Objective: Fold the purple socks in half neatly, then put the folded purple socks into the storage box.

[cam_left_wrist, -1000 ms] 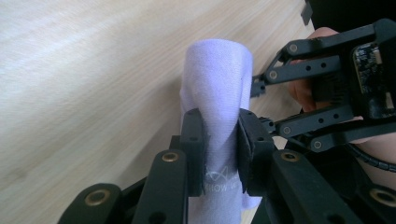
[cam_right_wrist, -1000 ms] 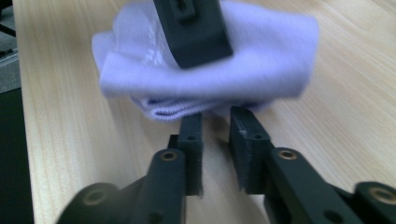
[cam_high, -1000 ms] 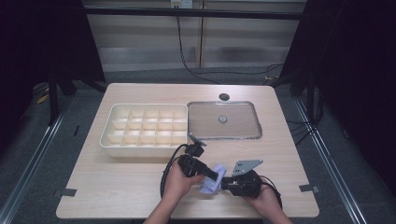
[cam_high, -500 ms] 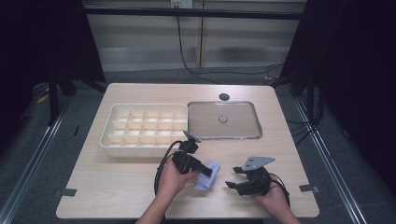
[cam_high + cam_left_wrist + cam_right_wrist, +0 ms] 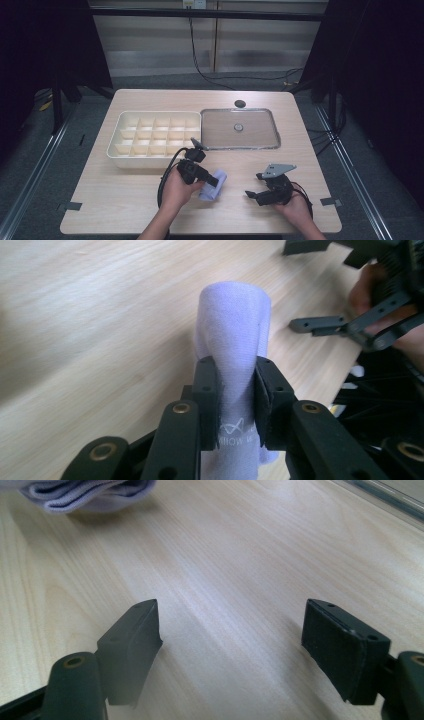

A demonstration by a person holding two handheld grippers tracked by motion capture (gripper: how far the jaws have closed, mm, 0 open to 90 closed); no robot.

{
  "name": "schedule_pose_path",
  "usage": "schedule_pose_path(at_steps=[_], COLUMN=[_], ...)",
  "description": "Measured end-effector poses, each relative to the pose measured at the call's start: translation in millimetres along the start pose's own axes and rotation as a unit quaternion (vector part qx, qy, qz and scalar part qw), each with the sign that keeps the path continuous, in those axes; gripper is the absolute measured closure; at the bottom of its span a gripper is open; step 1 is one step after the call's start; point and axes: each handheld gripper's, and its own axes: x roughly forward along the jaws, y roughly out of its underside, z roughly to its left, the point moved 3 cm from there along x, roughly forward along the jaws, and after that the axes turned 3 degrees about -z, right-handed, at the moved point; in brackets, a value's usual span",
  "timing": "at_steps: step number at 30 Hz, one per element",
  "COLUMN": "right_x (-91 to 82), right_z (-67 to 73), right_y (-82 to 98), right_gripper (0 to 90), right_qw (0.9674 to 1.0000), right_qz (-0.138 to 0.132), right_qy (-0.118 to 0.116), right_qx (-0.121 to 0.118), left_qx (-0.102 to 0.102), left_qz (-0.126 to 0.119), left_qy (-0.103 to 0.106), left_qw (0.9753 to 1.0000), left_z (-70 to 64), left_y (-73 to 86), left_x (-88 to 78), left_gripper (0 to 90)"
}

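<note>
Left gripper [image 5: 214, 181] jaws pinching rolled sock [image 5: 233, 335], right gripper [image 5: 253, 195] jaws just spread

Table [image 5: 125, 200]: pale wood-grain top, smooth, faint satin sheen in the gripper views.

Rolled sock [image 5: 234, 330]: lavender knit cloth, soft, matt, finely fuzzy; white printed lettering near the cuff.

Left gripper [image 5: 235, 390]: black plastic jaws, matt, slightly grainy; brass-coloured metal rivets at the links.

Right gripper [image 5: 232, 635]: same matt black plastic; pads [image 5: 135, 635] look rubbery, dull, with rough-cut edges.

Divided tray [image 5: 112, 150]: cream plastic, smooth, low gloss.

Flat lid [image 5: 239, 142]: clear plastic, glossy, reflective rim.

Floor [image 5: 30, 190]: grey, matt, carpet-like.
</note>
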Motion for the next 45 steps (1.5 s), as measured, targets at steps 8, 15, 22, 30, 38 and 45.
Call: schedule_pose_path(at_steps=[8,15,22,30,38,45], right_x=[0.2,0.2,-0.3,-0.4,-0.4,-0.4], right_z=[-3.6,-3.8,-4.0,-3.7,-3.7,-3.7], right_y=[4.4,6.4,8.4,9.0,9.1,9.1], right_gripper=[18.8,16.5,16.3,16.1,16.1,16.1], right_qw=[0.9999,0.9999,0.9999,0.9999,0.9999,0.9999], right_qz=[0.003,-0.003,-0.011,-0.013,-0.013,-0.013], right_qy=[0.009,0.011,0.009,0.009,0.01,0.01], right_qx=[-0.005,-0.005,-0.007,-0.006,-0.005,-0.005], left_qx=[0.001,0.005,0.008,0.011,0.016,0.017], left_qz=[0.003,0.003,-0.001,-0.001,-0.003,-0.007], left_qy=[-0.021,-0.03,-0.041,-0.045,-0.051,-0.054], left_qw=[0.9998,0.9995,0.9991,0.9989,0.9986,0.9984], left_z=[1.1,0.1,0.7,1.1,0.5,-0.2], left_y=[-3.6,-6.9,-10.6,-13.8,-18.3,-25.7], left_x=[-6.3,-12.0,-22.2,-31.6,-41.9,-50.7], left_gripper=[74.2,74.0,73.9,73.6,73.5,73.5])
